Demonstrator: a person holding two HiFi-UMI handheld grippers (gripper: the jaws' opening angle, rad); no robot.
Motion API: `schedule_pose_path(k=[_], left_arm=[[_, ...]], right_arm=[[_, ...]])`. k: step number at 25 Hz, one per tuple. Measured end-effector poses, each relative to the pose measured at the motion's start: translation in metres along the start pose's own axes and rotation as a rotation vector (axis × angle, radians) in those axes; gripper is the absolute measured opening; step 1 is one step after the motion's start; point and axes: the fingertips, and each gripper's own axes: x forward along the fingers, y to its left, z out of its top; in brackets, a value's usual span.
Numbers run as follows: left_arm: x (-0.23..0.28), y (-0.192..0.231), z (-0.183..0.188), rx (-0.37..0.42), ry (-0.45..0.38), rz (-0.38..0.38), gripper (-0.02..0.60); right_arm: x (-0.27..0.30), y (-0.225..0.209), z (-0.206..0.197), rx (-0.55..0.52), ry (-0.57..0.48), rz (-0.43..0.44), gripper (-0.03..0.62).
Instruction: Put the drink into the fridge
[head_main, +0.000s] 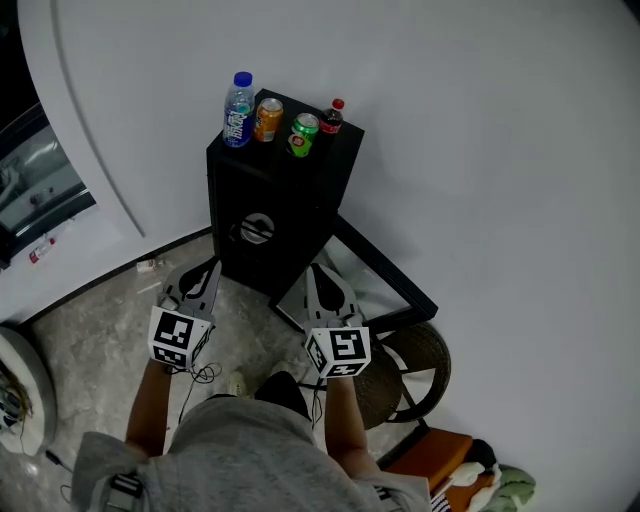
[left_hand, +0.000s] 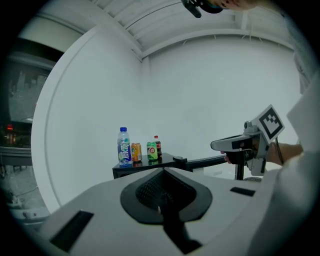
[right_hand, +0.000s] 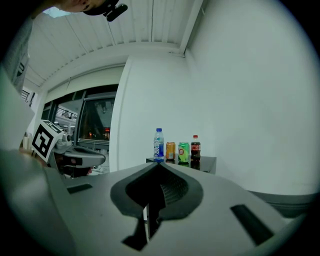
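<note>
One water bottle (head_main: 238, 110), orange can (head_main: 267, 119), green can (head_main: 304, 130), cola bottle (head_main: 332, 117) — all atop the black fridge (head_main: 295, 190). Left gripper (head_main: 212, 271) and right gripper (head_main: 320, 273): jaws together, empty.

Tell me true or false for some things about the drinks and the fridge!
1. The cola bottle stands on the fridge. True.
2. The right gripper holds the green can. False: it is shut and empty, and the can stands on the fridge.
3. The blue-capped bottle is taller than both cans. True.
4. The fridge door is closed. False: it is swung open.
5. The orange can lies on the floor. False: it stands on the fridge beside the blue-capped bottle.
</note>
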Motion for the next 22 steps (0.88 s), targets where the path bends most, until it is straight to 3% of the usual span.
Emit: schedule_pose_path(k=[10,22], left_arm=[[0.069,0.035,0.010,-0.003,-0.006,0.053,0.005],[0.143,0.069,0.019,-0.024,-0.004,0.156,0.005]], right_arm=[[0.082,-0.047,0.022,-0.015,-0.047,0.048,0.025],[0.188,-0.101,0.034,0.007,-0.004,0.121,0.026]])
